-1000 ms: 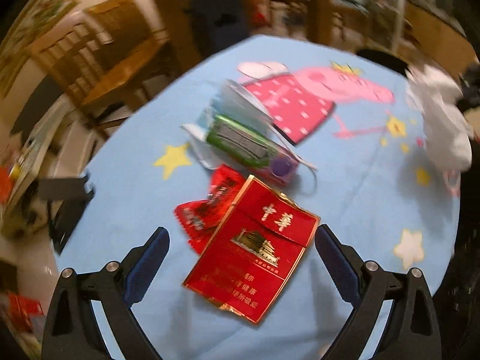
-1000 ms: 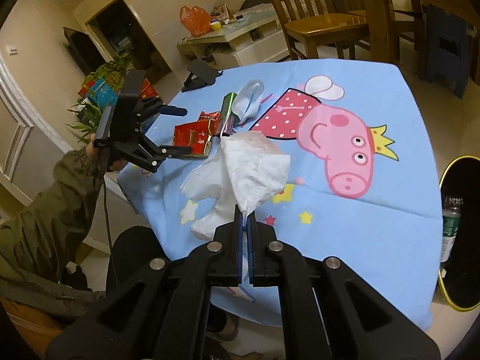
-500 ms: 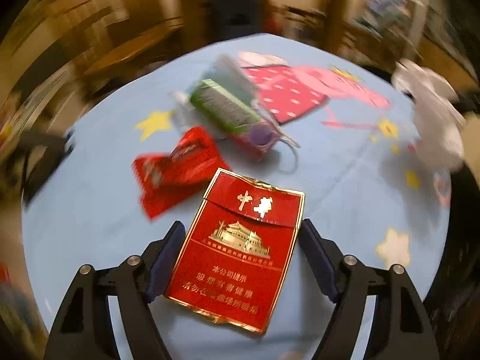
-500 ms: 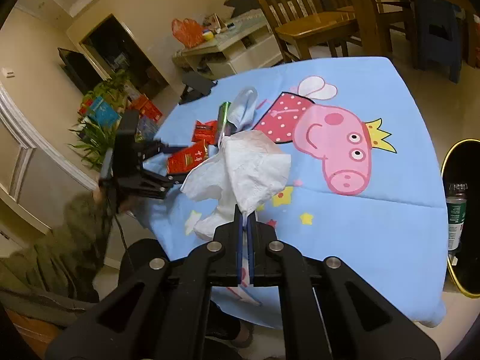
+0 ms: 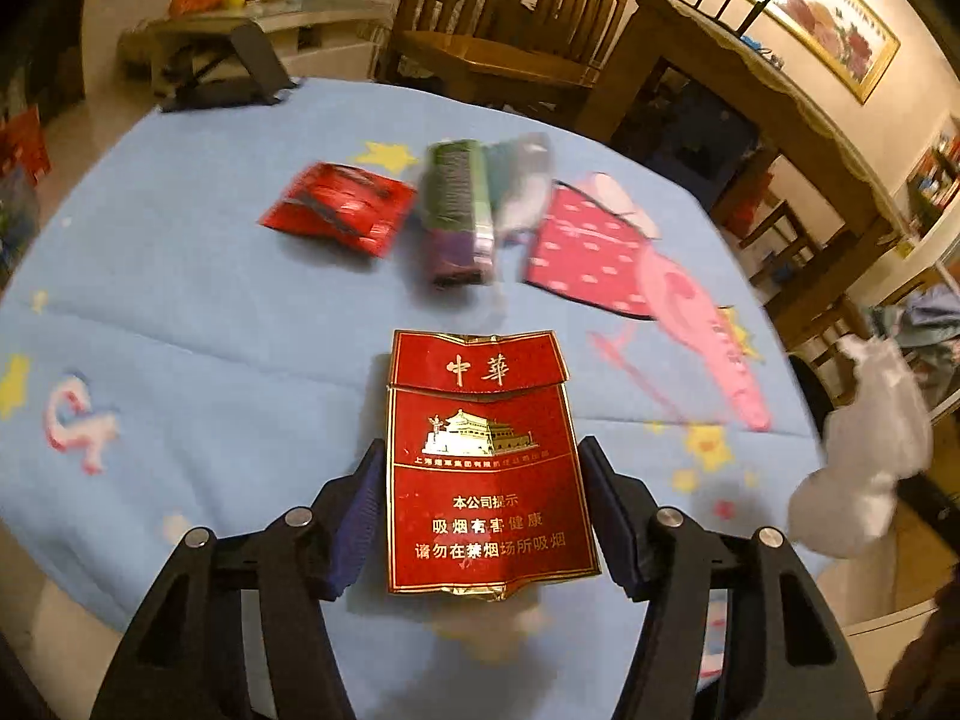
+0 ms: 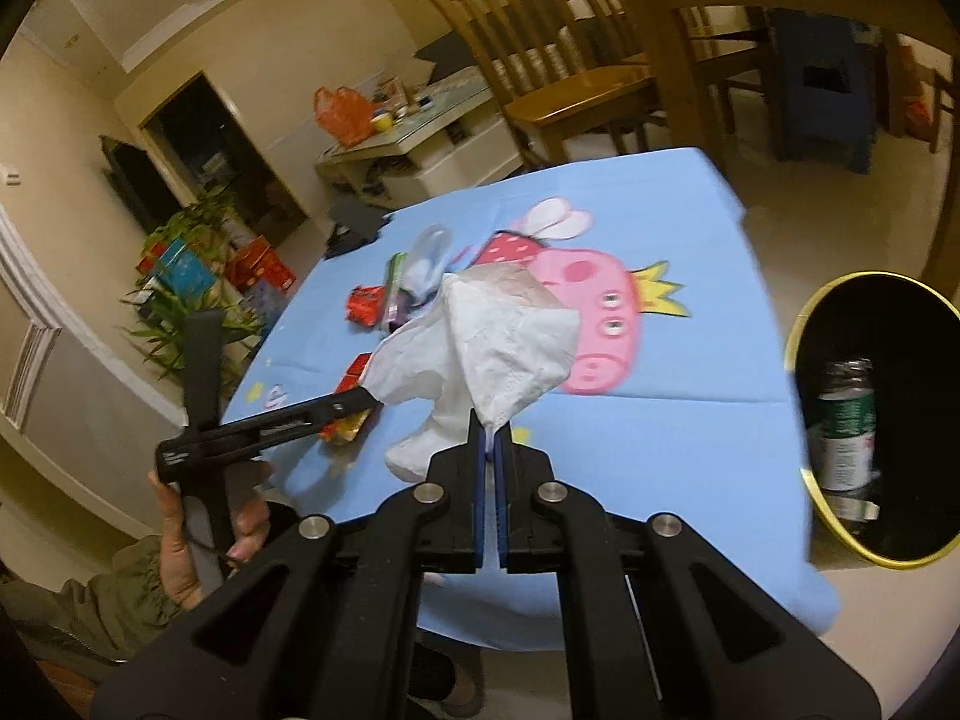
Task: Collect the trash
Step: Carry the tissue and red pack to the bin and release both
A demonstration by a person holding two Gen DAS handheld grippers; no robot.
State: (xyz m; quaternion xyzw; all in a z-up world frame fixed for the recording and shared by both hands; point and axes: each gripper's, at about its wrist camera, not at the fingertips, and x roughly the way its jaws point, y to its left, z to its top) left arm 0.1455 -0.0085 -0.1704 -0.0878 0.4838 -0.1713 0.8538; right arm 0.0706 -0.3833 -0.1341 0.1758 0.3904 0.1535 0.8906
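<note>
- Holding a crumpled white tissue (image 6: 498,336) in my right gripper (image 6: 491,438), I am keeping its jaws clenched on the lower tip while the rest is hanging loose above the blue tablecloth (image 6: 660,420).
- I am bracketing the flattened red cigarette pack (image 5: 483,468) with my left gripper (image 5: 480,510); the blue pads (image 5: 357,516) are sitting right at its two long edges, but I cannot tell whether they are actually pressing on it or just beside it.
- I am judging the job as partly done: the yellow-rimmed bin (image 6: 876,420) on the floor past the table edge is already holding a green-labelled bottle (image 6: 846,420), so some trash is in.
- I am still seeing litter waiting on the cloth: a red snack wrapper (image 5: 339,210), a green and purple packet (image 5: 459,216) just beside it, and something pale and blurred (image 5: 519,180) touching that packet, which I cannot identify.
- I am reading the left tool as low and nearly level with the table, pointing across it; in the right view the person's hand (image 6: 198,534) is gripping its handle at the near-left corner.
- I am reading the right tool as raised over the near edge, angled toward the middle, with the bin off to its right.
</note>
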